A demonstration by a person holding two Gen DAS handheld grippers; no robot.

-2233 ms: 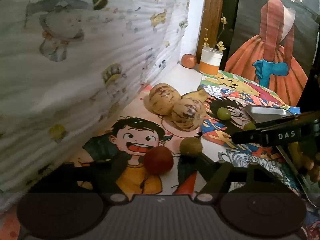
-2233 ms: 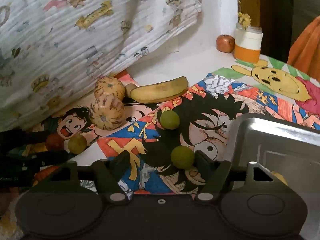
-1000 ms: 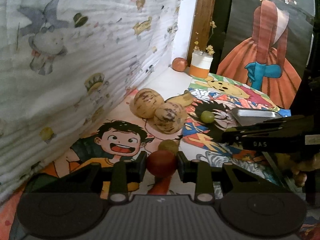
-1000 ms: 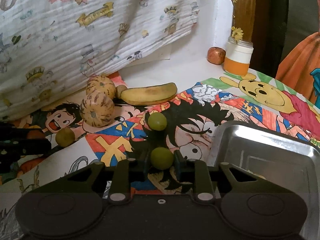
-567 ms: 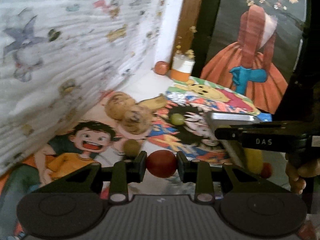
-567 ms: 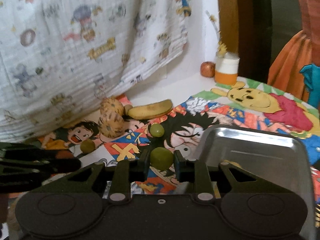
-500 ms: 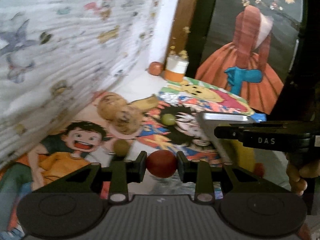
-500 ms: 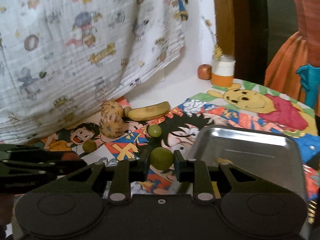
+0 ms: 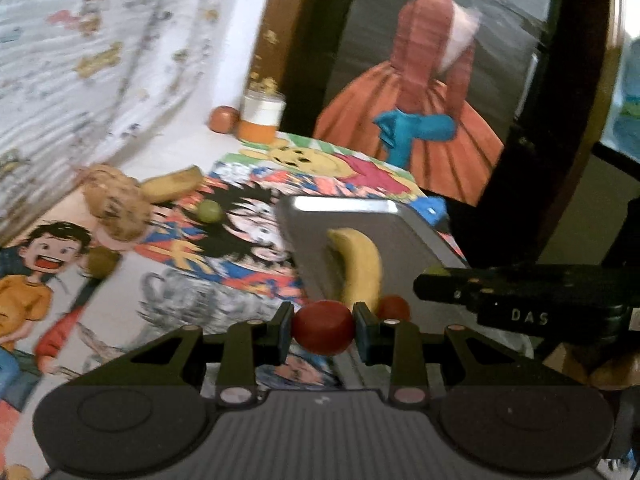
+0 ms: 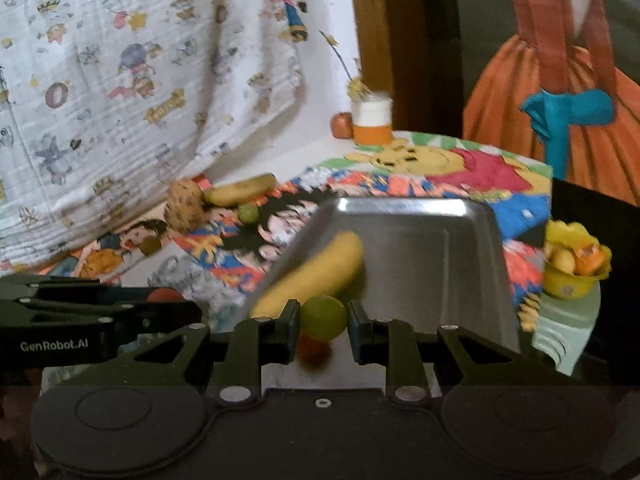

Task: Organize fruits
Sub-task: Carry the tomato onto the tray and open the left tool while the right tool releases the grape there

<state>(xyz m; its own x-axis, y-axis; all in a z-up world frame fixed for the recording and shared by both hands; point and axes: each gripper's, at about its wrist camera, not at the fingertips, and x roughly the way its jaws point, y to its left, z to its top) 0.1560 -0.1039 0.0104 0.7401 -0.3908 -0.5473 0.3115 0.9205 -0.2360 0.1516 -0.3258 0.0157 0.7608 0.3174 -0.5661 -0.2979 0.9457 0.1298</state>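
Note:
My left gripper [image 9: 322,327] is shut on a round red fruit [image 9: 322,332], held above the near left edge of a steel tray [image 9: 404,236]. My right gripper [image 10: 323,319] is shut on a green fruit [image 10: 323,317], held over the same tray [image 10: 436,256]. In the tray lie a yellow banana [image 9: 358,266] and a small red fruit [image 9: 394,307]. On the cartoon tablecloth remain two mottled melons [image 9: 116,204], another banana [image 9: 172,185], a green fruit [image 9: 209,211] and a brownish-green fruit [image 9: 101,261]. The right gripper's body [image 9: 520,294] shows in the left wrist view.
A printed white cloth [image 10: 120,80] hangs at the left. A white and orange jar [image 10: 373,121] and a reddish fruit [image 10: 341,125] stand at the back. A yellow bowl [image 10: 576,266] of small fruits sits right of the tray, past the table edge.
Both grippers shut on their fruits, lifted them and carried them rightward from the tablecloth to the tray. The fruits left on the cloth have slid to the left in both views.

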